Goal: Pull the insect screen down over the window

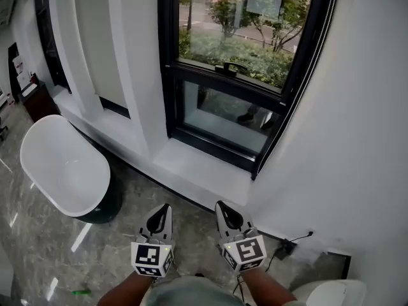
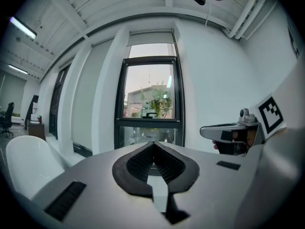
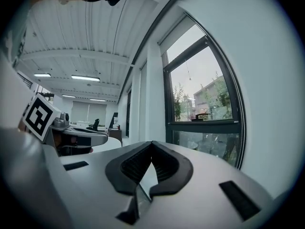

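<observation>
The black-framed window (image 1: 245,56) stands ahead of me, with a black handle (image 1: 231,67) on its middle rail. No screen covers the glass; a thin cord (image 2: 149,75) hangs in the upper pane. My left gripper (image 1: 166,208) and right gripper (image 1: 221,205) are low and side by side, well short of the white sill (image 1: 204,171), both pointing at the window. The left gripper's jaws (image 2: 153,144) meet at their tips with nothing between them. The right gripper's jaws (image 3: 151,144) are likewise shut and empty, with the window (image 3: 205,113) to their right.
A white oval tub (image 1: 64,167) stands on the marble floor at the left. White wall piers (image 1: 131,62) flank the window's left side, a white wall (image 1: 344,139) its right. A cable and plug (image 1: 285,246) lie by the right wall's base.
</observation>
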Tool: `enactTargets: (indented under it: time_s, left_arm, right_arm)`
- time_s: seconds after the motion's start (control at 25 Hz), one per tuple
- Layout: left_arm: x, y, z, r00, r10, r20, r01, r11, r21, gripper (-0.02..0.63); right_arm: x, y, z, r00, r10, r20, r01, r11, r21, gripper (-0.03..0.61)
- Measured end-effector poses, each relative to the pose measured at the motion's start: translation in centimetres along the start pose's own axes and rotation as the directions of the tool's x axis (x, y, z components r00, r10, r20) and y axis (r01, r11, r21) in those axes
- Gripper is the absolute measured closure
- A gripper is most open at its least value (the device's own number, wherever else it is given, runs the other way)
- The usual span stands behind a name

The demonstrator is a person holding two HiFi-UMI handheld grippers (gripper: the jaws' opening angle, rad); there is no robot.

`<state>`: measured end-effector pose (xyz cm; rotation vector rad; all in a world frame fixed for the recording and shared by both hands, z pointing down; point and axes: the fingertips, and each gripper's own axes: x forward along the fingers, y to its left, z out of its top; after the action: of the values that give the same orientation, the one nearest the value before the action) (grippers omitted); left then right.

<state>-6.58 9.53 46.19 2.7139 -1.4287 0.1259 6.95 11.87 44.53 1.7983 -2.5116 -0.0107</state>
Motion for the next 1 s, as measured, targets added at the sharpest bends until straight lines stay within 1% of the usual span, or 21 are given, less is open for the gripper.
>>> enactTargets:
  time_s: [0.12,0.2,0.28,0.4,0.52,0.68,0.76,0.84,0.92,1.0]
  left_arm:
    - [4.4,1.9,1.3,0.998,-0.065,0.012,0.065,0.998,-0.004,0.601]
    - [7.1,3.8,2.7,0.994,-0.105,0.028,0.105,0.994,0.008,0.601]
    - [9.6,6.2,4.5,0.989,-0.14,0.041,0.139,0.99,0.031,0.601]
    - [13.2,9.6,8.1,0.978,-0.199,0.064,0.194,0.978,0.083,0.601]
    - [16.6,11.7,12.1,0.958,-0.275,0.074,0.263,0.953,0.149,0.601]
    - [20.8,13.3,17.0,0.929,-0.363,0.067,0.332,0.901,0.279,0.6]
    - [23.1,13.5,19.5,0.918,-0.392,0.067,0.351,0.878,0.325,0.595]
    - [25.5,13.3,22.0,0.908,-0.413,0.066,0.364,0.859,0.36,0.56]
    - [27.9,12.9,24.6,0.903,-0.421,0.084,0.361,0.85,0.383,0.545]
    - [30.4,12.7,27.4,0.903,-0.412,0.119,0.34,0.857,0.387,0.545]
  right_arm:
    - [3.4,-2.0,1.1,0.998,-0.062,0.006,0.062,0.998,-0.023,0.584]
    - [5.9,-3.3,1.9,0.994,-0.108,0.011,0.108,0.994,-0.027,0.584]
    - [8.4,-4.2,3.0,0.989,-0.144,0.021,0.145,0.989,-0.031,0.584]
    - [11.9,-5.2,5.4,0.981,-0.191,0.044,0.194,0.979,-0.062,0.584]
    - [15.0,-6.4,8.2,0.972,-0.224,0.066,0.23,0.967,-0.112,0.584]
    - [18.5,-8.3,13.1,0.961,-0.256,0.108,0.273,0.94,-0.204,0.584]
    - [20.1,-9.9,15.7,0.955,-0.267,0.128,0.292,0.922,-0.253,0.584]
    - [21.5,-11.8,18.4,0.95,-0.275,0.146,0.308,0.903,-0.299,0.584]
    - [22.9,-13.9,20.9,0.946,-0.281,0.164,0.322,0.88,-0.349,0.584]
    - [24.3,-16.0,23.3,0.943,-0.28,0.181,0.331,0.857,-0.395,0.584]
